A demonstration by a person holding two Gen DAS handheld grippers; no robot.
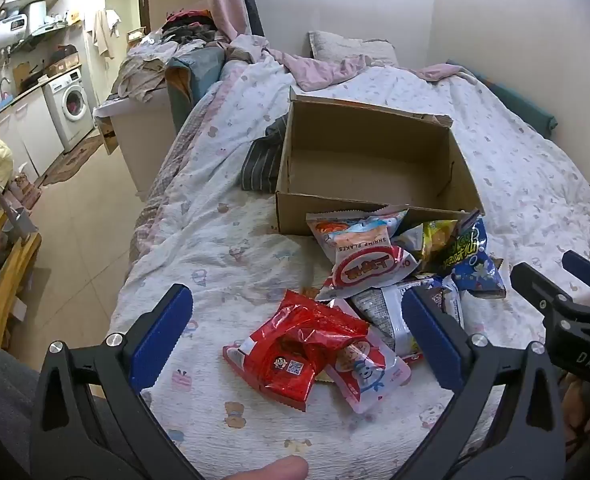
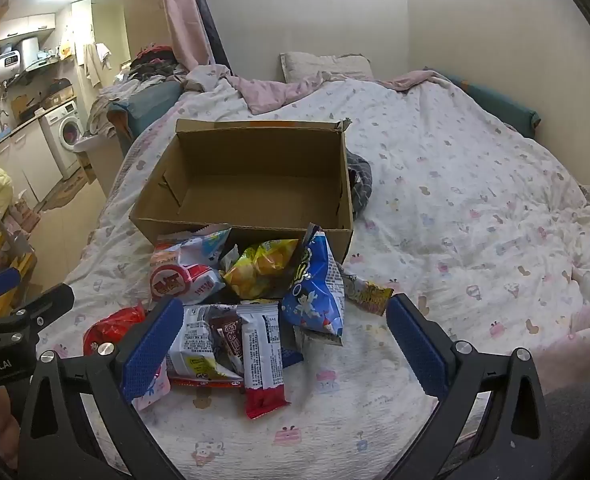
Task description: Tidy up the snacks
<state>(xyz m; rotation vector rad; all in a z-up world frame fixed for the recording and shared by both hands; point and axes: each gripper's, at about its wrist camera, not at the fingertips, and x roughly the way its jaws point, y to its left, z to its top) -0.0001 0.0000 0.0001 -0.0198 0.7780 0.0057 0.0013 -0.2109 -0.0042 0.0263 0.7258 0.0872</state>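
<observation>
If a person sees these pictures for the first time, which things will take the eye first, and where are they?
The eye goes first to the heap of bright snack packets on the bed quilt, with a shiny red packet nearest in the left wrist view. Just behind the heap stands an open cardboard box, with nothing visible inside. Both the left gripper and the right gripper have their jaws wide apart, holding nothing.

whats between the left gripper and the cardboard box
The snack pile. In the left wrist view, the red packet lies between the open left gripper fingers, then the shrimp flakes bag rests against the empty cardboard box.
</observation>
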